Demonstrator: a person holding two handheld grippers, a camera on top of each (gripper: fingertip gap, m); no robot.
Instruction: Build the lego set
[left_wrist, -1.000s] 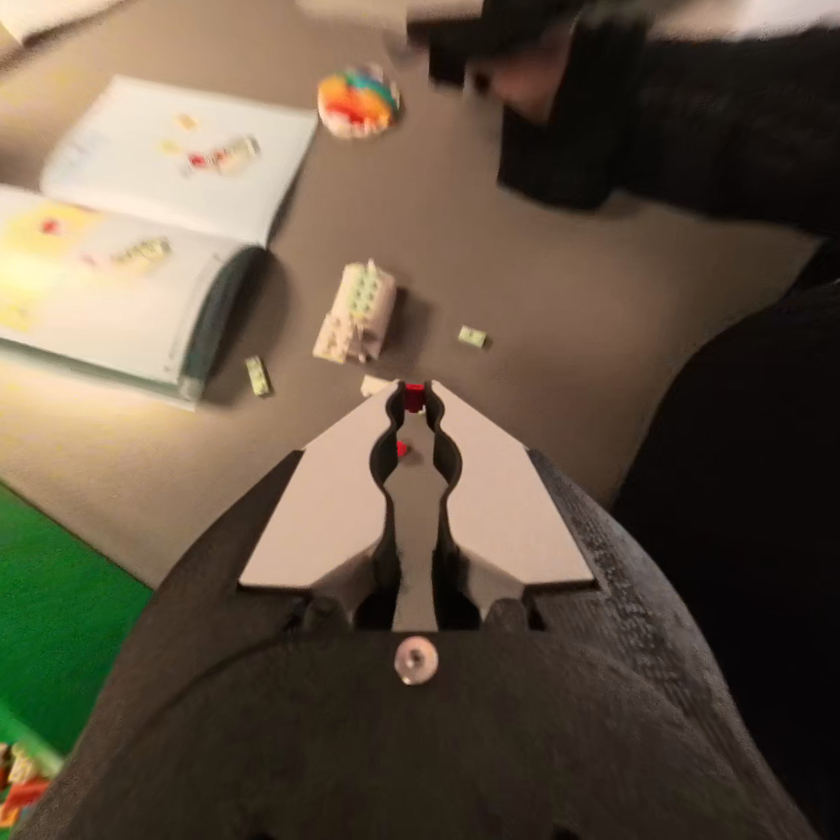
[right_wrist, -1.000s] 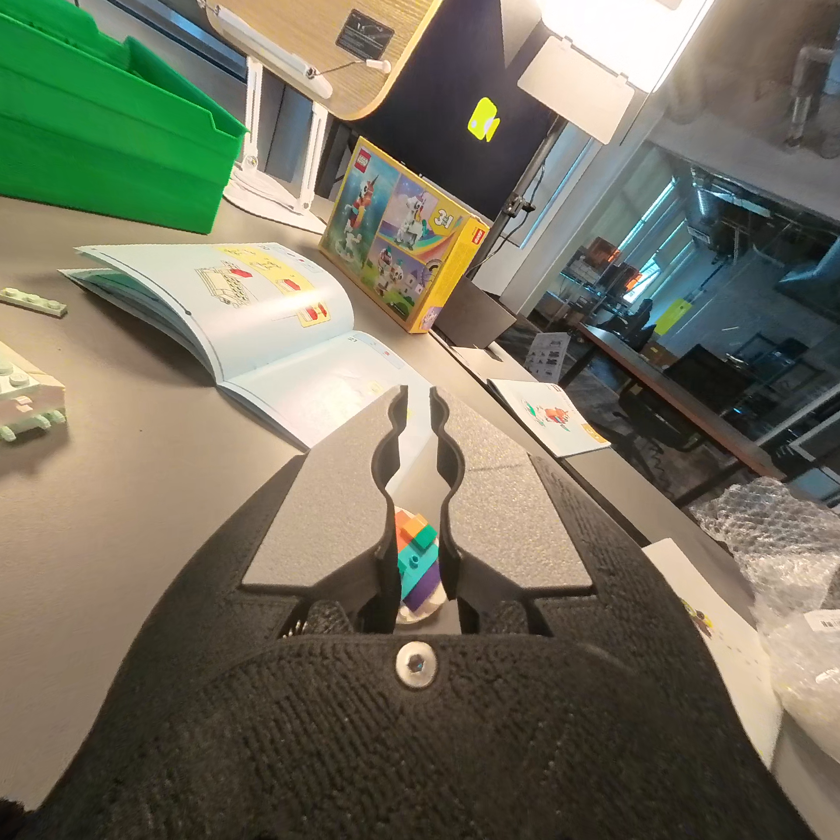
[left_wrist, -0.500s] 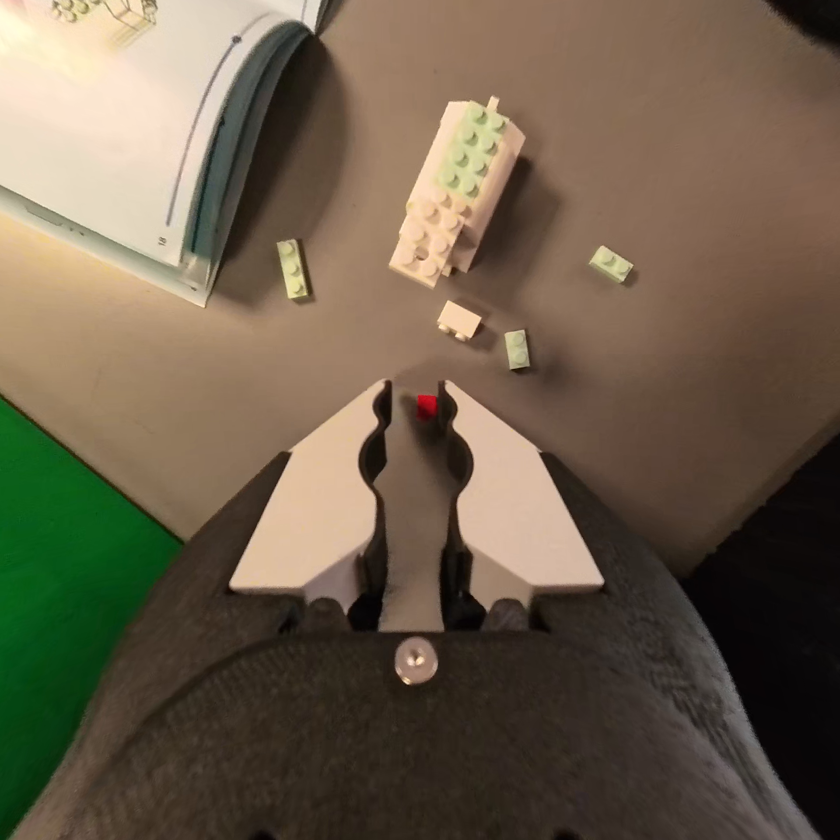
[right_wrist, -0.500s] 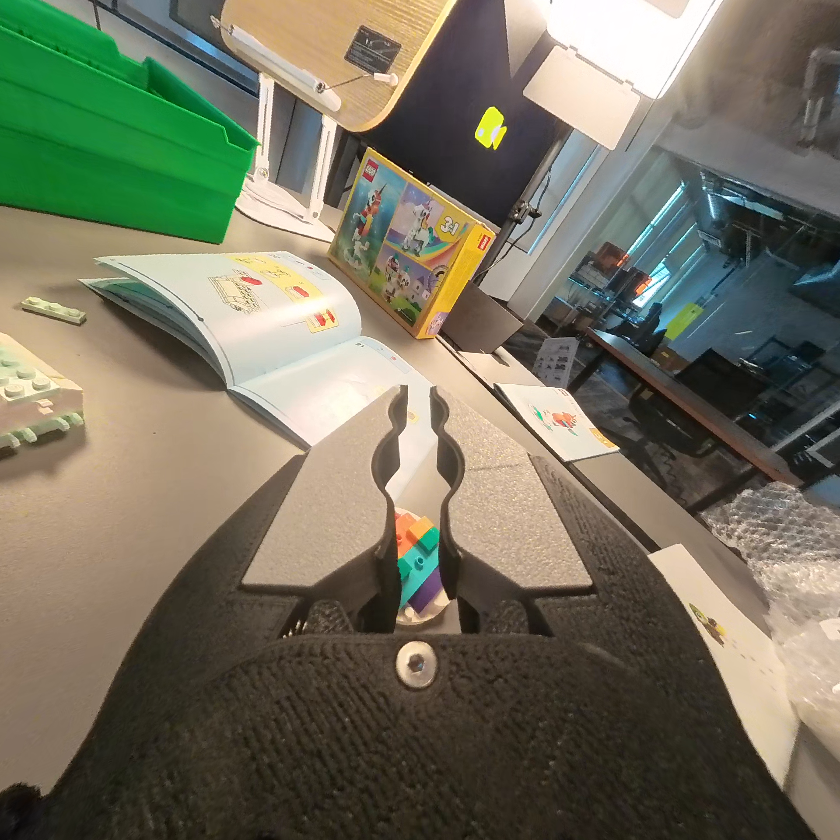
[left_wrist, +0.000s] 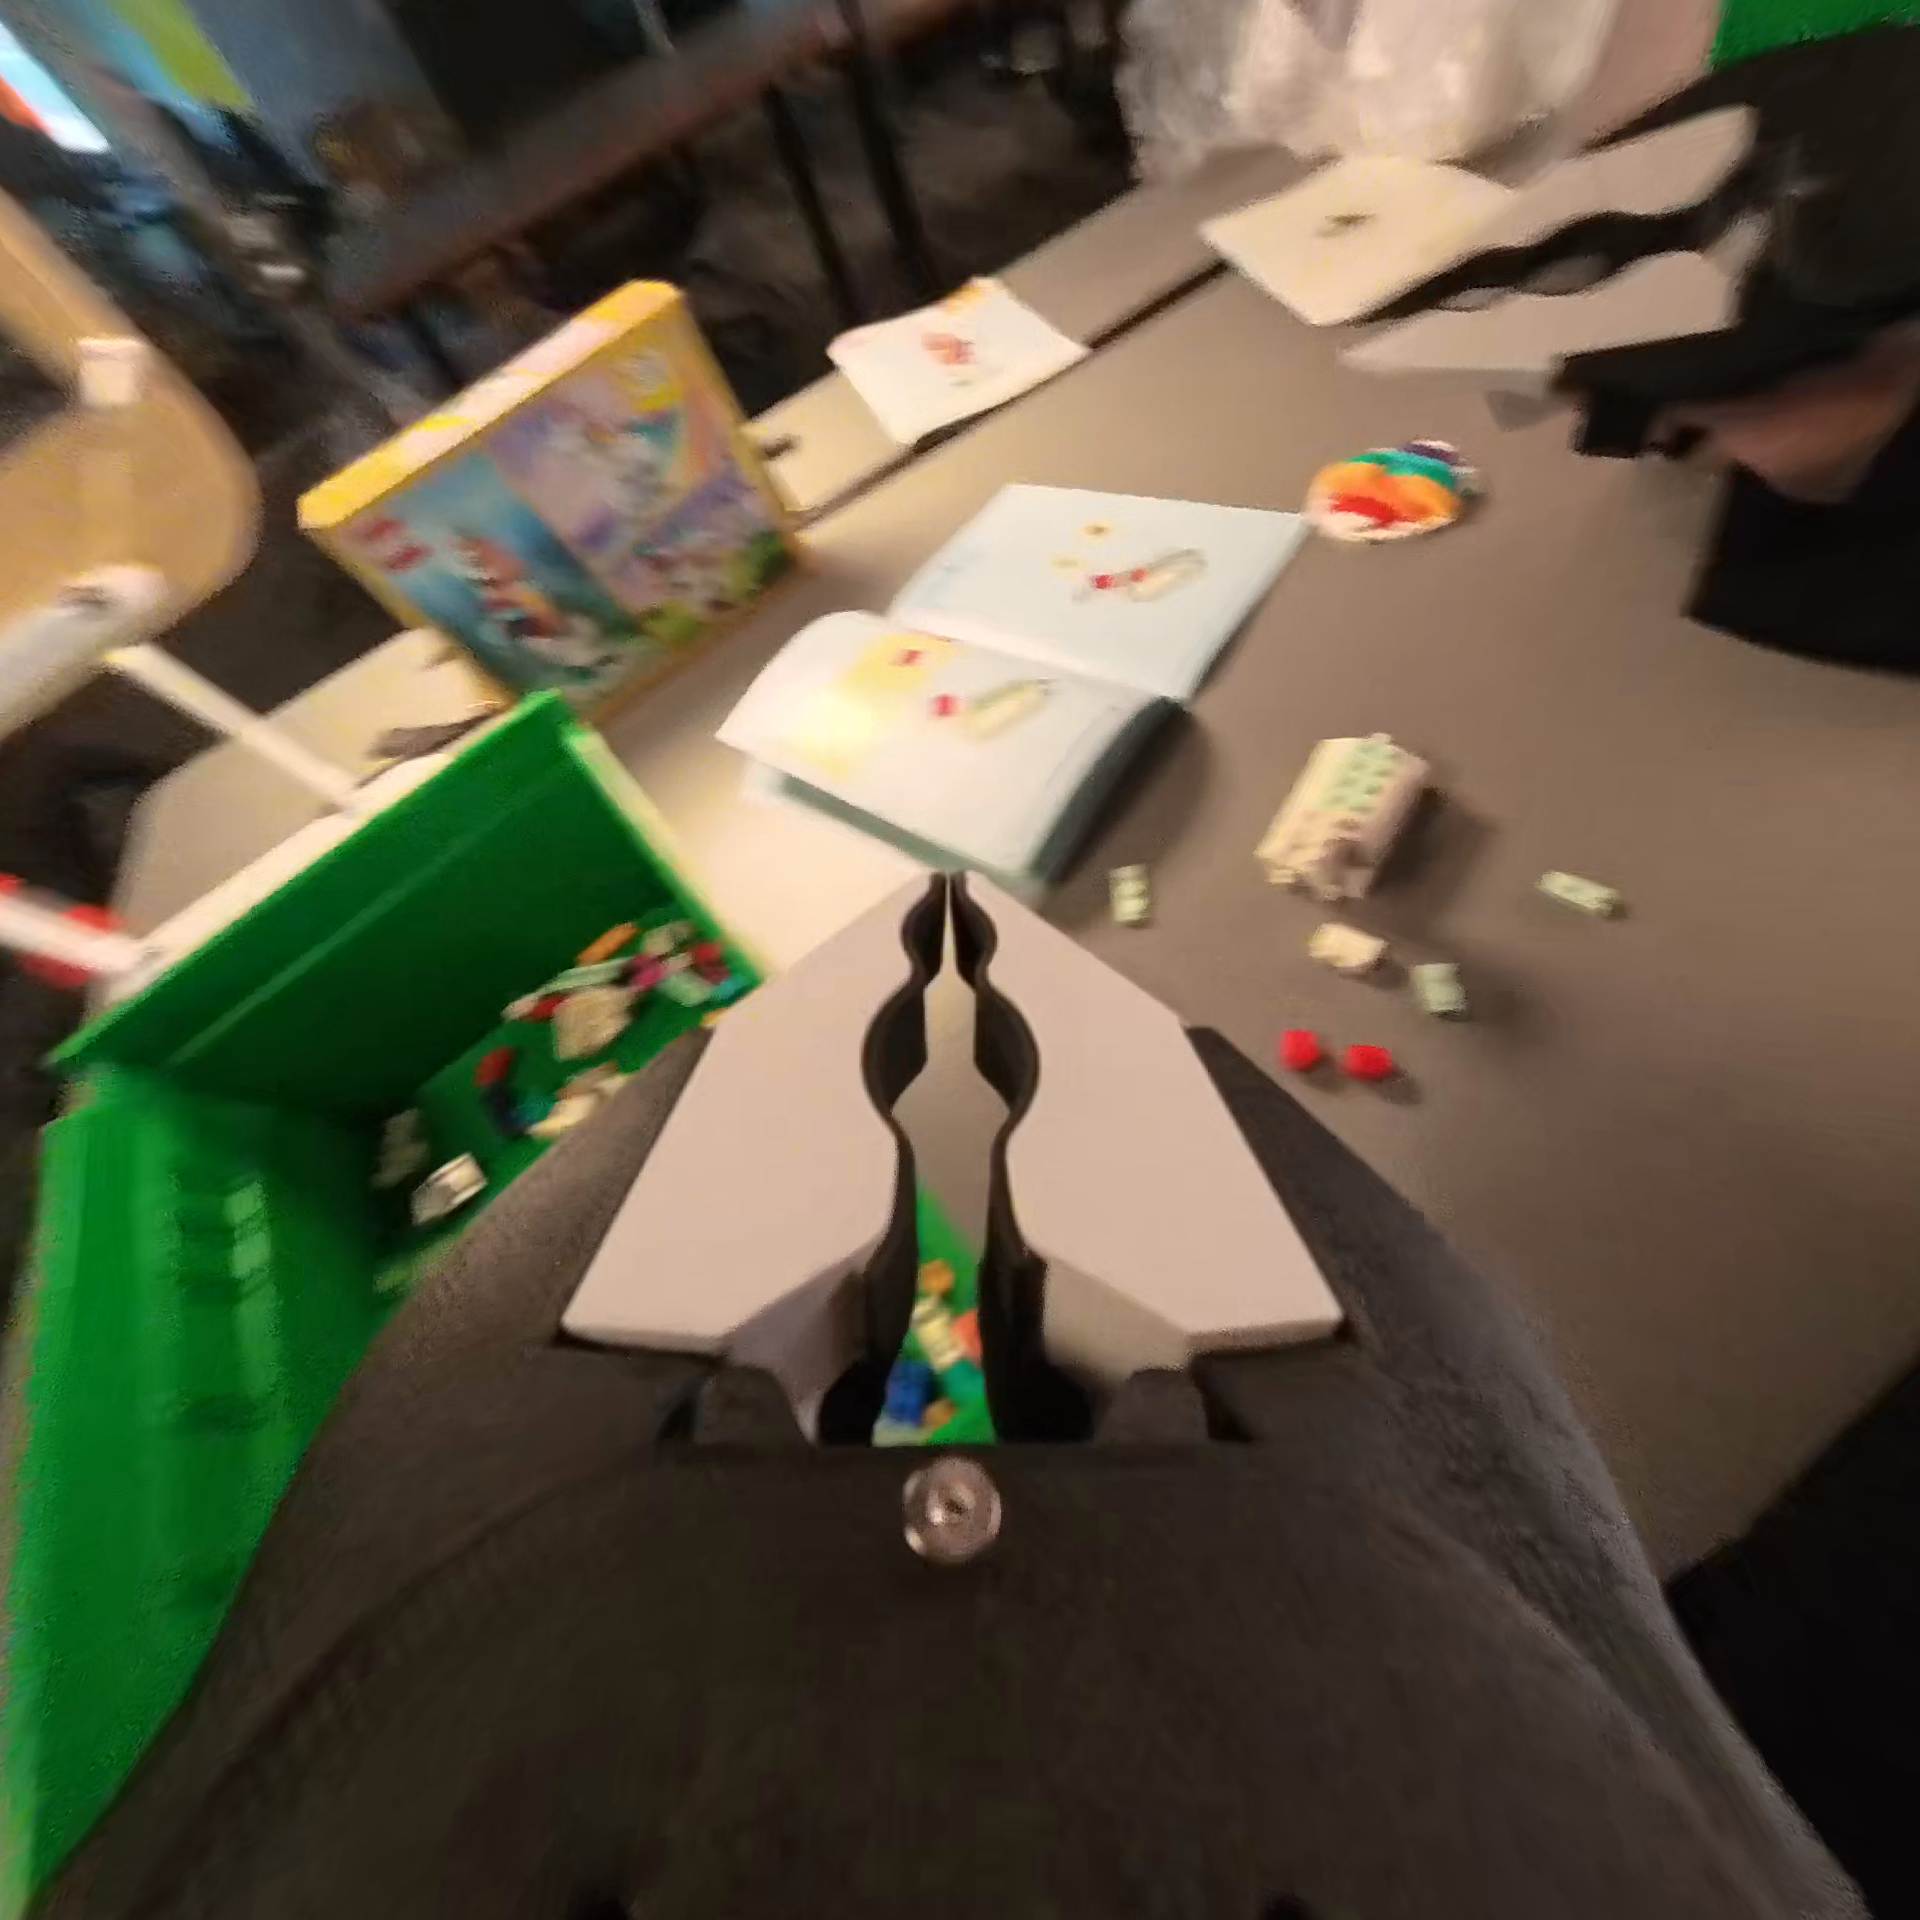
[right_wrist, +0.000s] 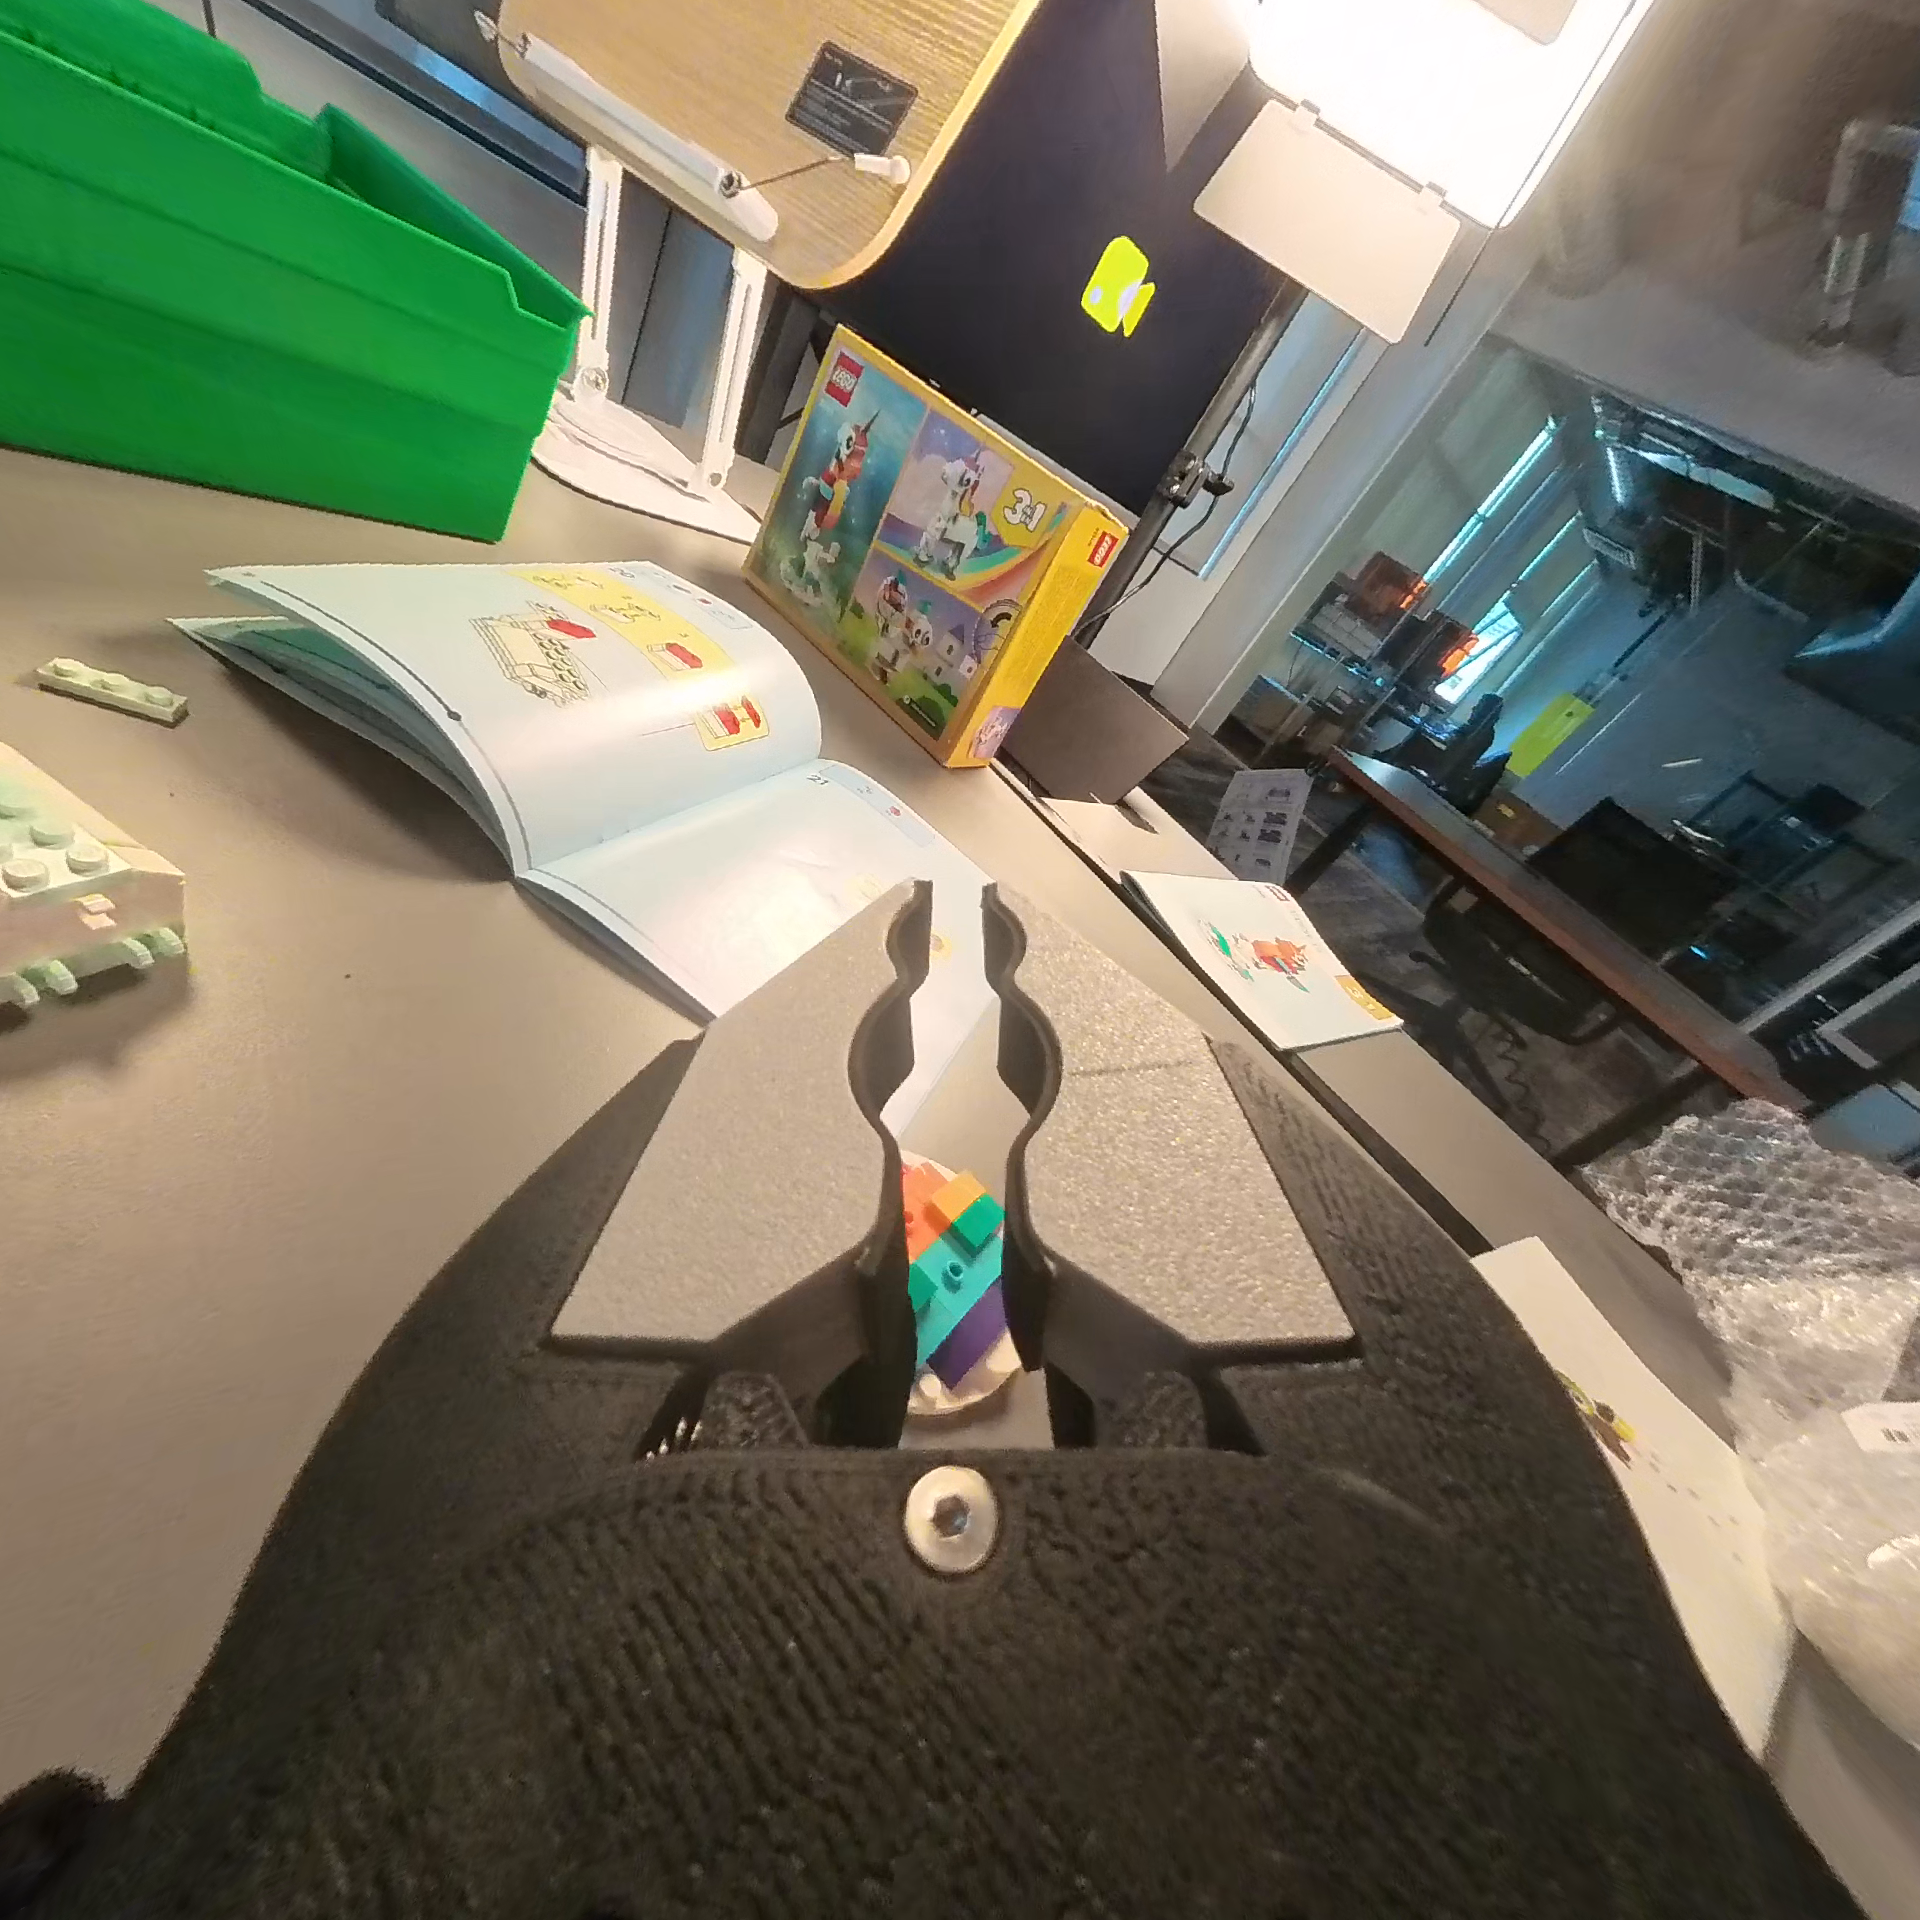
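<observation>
left gripper (left_wrist: 951, 902): tips together, empty, over green bin (left_wrist: 343, 935) at frame left | right gripper (right_wrist: 952, 904): slightly apart, empty | white-green build (left_wrist: 1340, 821) right of centre, two red bricks (left_wrist: 1333, 1057) lower right | printed box (right_wrist: 930, 561) upper centre

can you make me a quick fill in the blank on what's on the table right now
1. The two loose red bricks lie on the ____ table.
2. The open booklet lies in front of the ____ box.
3. The loose bricks sit in a ____ bin.

Missing words: grey; yellow; green
</observation>
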